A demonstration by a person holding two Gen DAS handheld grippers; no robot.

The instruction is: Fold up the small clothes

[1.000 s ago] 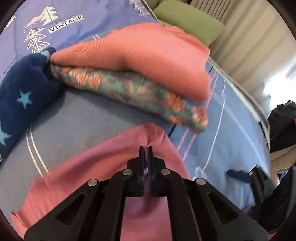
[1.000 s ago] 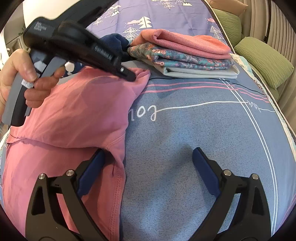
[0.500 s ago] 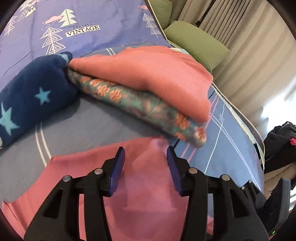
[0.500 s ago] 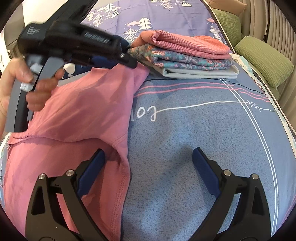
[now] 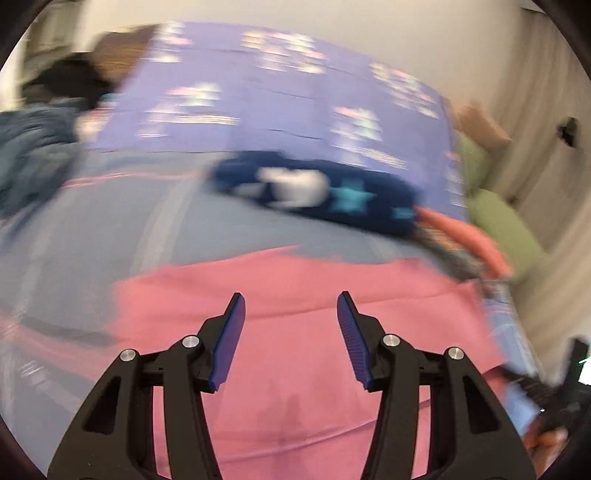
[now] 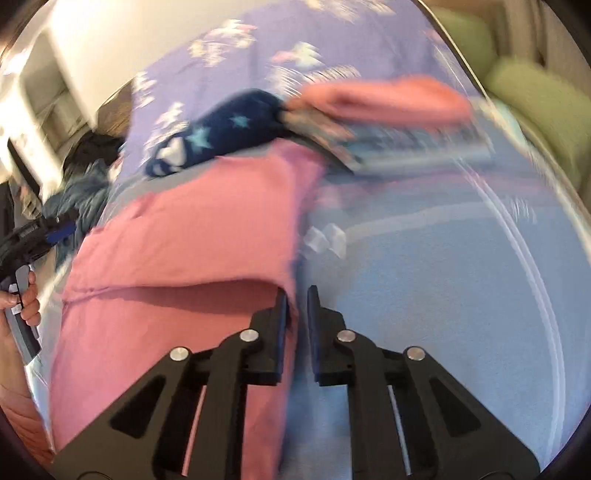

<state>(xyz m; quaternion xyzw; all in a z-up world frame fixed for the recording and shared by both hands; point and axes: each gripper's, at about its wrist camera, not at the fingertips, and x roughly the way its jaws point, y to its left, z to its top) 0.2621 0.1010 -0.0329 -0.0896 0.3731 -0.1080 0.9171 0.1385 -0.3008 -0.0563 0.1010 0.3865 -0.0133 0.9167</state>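
Ahead of the tongs a bed cover [image 5: 280,110] spreads purple with pale blurred prints, turning grey-blue [image 6: 424,295] with white curved lines nearer them. Beyond it rises a plain cream wall [image 5: 332,22]. Off to the right lie green cushions [image 6: 535,99] against pale pleated curtains [image 5: 546,155].

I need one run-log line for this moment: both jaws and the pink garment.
left gripper: jaws opening, empty | right gripper: jaws closing on pink garment edge | garment: partly folded on bed
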